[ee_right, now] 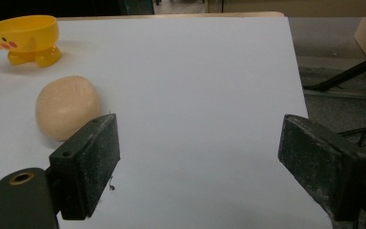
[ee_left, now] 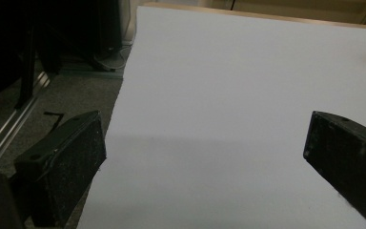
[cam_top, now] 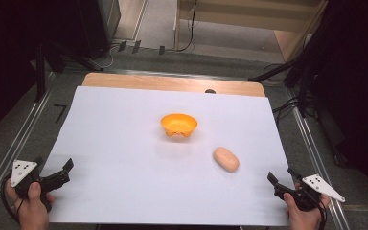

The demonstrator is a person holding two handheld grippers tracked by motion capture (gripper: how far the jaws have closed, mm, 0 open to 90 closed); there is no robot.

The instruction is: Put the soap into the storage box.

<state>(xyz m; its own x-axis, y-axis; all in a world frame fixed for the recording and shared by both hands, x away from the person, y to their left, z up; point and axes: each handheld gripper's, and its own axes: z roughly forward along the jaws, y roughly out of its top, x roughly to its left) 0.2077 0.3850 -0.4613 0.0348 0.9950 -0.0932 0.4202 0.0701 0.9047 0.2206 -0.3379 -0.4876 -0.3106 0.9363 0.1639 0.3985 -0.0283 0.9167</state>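
Lying on the white sheet (cam_top: 124, 143) covering the desk (cam_top: 172, 82): a tan bread roll (cam_top: 226, 159), just ahead and to the left of the right claw (cam_top: 279, 184), apart from it, untouched. Behind the roll, near the middle of the sheet, a yellow bowl (cam_top: 178, 124) on little feet, upright. Right claw held at the sheet's near right corner, jaws spread wide, nothing between them. Left claw (cam_top: 61, 173) at the near left edge, well apart from roll and bowl, jaws likewise wide and empty.
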